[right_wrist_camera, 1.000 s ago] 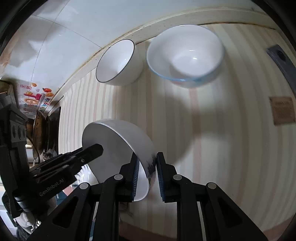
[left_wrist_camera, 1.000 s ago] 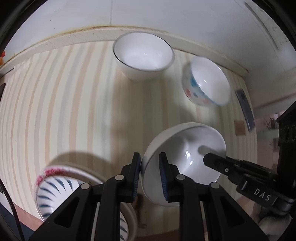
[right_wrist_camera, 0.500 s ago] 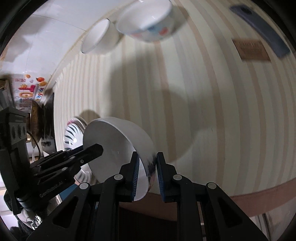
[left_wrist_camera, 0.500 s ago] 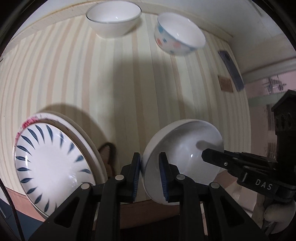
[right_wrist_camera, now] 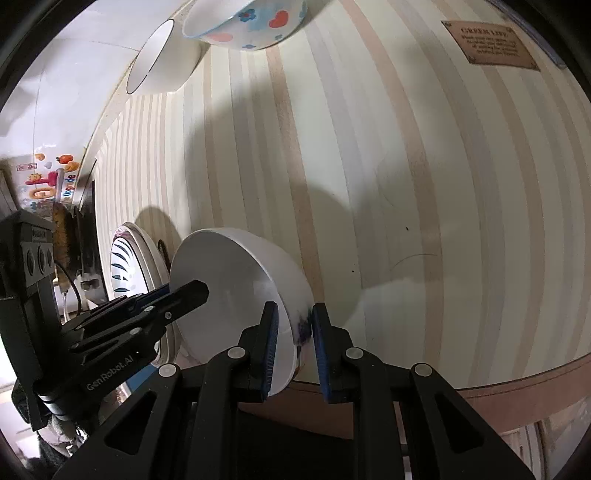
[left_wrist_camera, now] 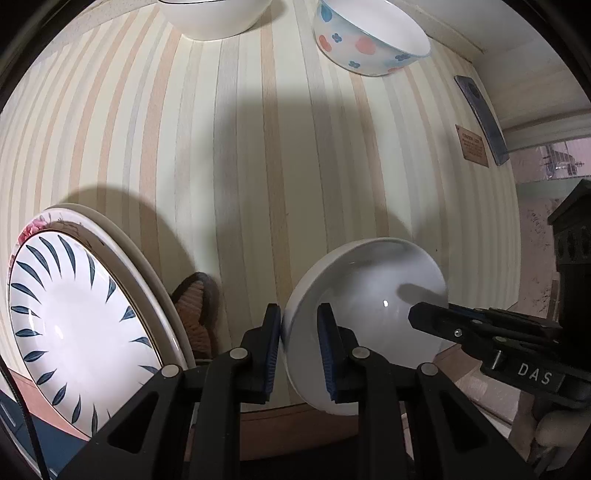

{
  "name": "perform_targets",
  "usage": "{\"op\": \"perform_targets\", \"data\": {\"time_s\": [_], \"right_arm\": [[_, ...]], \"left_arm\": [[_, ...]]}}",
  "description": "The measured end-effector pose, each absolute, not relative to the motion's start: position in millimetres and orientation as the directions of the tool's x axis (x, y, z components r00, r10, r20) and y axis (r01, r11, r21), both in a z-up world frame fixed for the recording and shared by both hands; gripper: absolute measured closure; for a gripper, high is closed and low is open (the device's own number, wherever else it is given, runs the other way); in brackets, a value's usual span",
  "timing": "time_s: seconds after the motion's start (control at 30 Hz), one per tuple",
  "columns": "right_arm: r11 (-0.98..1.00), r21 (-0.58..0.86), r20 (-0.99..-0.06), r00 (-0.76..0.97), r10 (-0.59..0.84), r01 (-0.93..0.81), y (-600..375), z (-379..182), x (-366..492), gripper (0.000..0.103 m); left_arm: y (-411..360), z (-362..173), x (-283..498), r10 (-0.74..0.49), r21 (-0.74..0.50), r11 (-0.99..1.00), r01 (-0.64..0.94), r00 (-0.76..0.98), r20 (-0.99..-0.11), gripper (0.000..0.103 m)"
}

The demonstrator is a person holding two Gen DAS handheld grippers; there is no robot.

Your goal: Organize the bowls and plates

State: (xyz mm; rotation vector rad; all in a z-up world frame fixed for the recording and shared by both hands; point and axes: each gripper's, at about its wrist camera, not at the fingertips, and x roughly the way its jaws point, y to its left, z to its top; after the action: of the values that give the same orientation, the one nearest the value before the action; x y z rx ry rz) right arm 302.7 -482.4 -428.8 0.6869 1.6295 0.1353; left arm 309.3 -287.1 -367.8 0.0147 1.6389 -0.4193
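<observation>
Both grippers hold one white bowl (left_wrist_camera: 373,295) by opposite sides of its rim, above the near edge of the striped table (left_wrist_camera: 258,147). My left gripper (left_wrist_camera: 298,343) is shut on its left rim. My right gripper (right_wrist_camera: 293,343) is shut on its right rim; the bowl also shows in the right wrist view (right_wrist_camera: 236,291). A stack of plates, topped by one with blue leaf marks (left_wrist_camera: 77,325), lies to the left. A plain white bowl (left_wrist_camera: 218,14) and a bowl with pink and blue spots (left_wrist_camera: 365,40) stand at the far edge.
A brown label (left_wrist_camera: 472,146) and a dark blue flat object (left_wrist_camera: 484,118) lie at the table's right side. A small brown knitted thing (left_wrist_camera: 195,314) lies beside the plate stack. The wall runs behind the far bowls.
Both grippers have drawn the white bowl back toward the table's near edge. The far bowls have receded, and the plate stack has come fully into view on the left.
</observation>
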Motion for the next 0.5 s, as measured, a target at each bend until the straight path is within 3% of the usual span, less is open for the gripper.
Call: {"op": "perform_targets", "data": {"time_s": [0.17, 0.23, 0.3, 0.5], "right_arm": [[0.769, 0.525, -0.836, 0.051, 0.547, 0.365, -511, -401, 312, 0.078], [0.763, 0.54, -0.836, 0.119, 0.536, 0.356, -527, -381, 324, 0.06], [0.761, 0.553, -0.833, 0.204, 0.515, 0.34, -540, -363, 342, 0.055], [0.714, 0.605, -0.784, 0.421, 0.456, 0.354, -577, -361, 412, 0.055]], "left_arm": [[-273, -318, 329, -0.275, -0.269, 0.934, 0.235, -0.004, -0.961, 0.084], [-274, -298, 347, -0.307, -0.288, 0.929, 0.233, 0.05, -0.951, 0.078], [-279, -286, 369, -0.321, -0.29, 0.929, 0.229, 0.109, -0.941, 0.072], [-302, -300, 444, -0.379, -0.349, 0.918, 0.186, 0.155, -0.913, 0.072]]}}
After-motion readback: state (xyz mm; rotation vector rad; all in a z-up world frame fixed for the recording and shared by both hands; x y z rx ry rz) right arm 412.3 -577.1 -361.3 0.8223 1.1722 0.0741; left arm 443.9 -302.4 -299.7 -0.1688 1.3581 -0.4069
